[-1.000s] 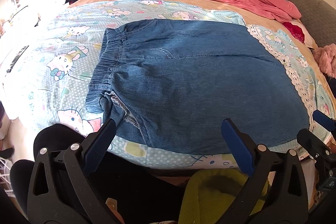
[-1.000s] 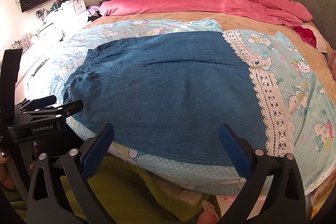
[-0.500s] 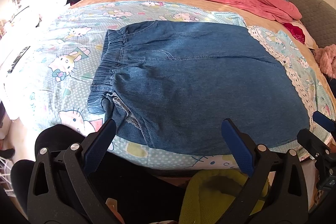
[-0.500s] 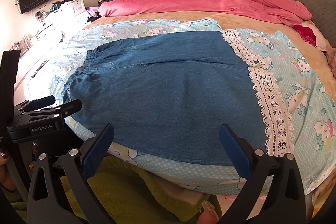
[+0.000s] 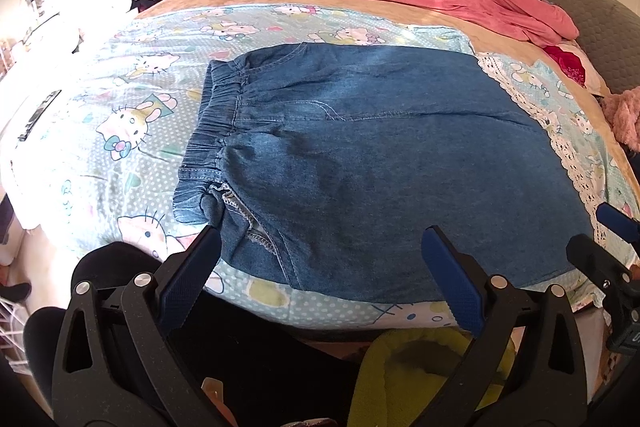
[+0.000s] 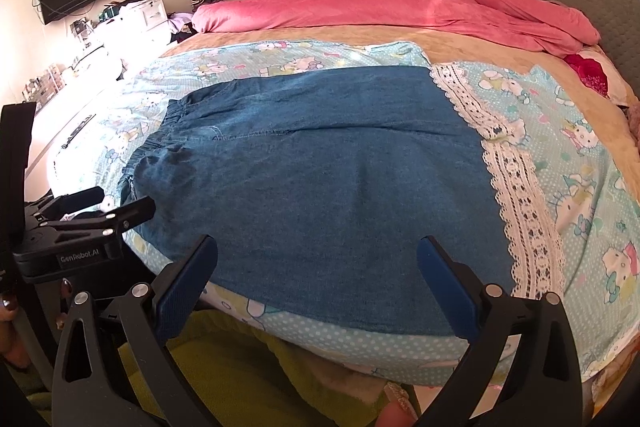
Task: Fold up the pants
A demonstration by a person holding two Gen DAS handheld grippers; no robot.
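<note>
Both grippers, left gripper (image 5: 320,259) and right gripper (image 6: 318,267), have black plastic arms with silver screws, ribbed blue pads (image 5: 190,277), and white "GenRobot.AI" lettering (image 6: 79,258) on the left one

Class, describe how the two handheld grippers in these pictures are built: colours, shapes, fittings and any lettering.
The left gripper and right gripper match: black plastic clamp-like frames with triangular cut-outs and silver rivets, each finger tipped by a ribbed blue pad. In the right wrist view, the left gripper's black body shows the lettering "GenRobot.AI".
</note>
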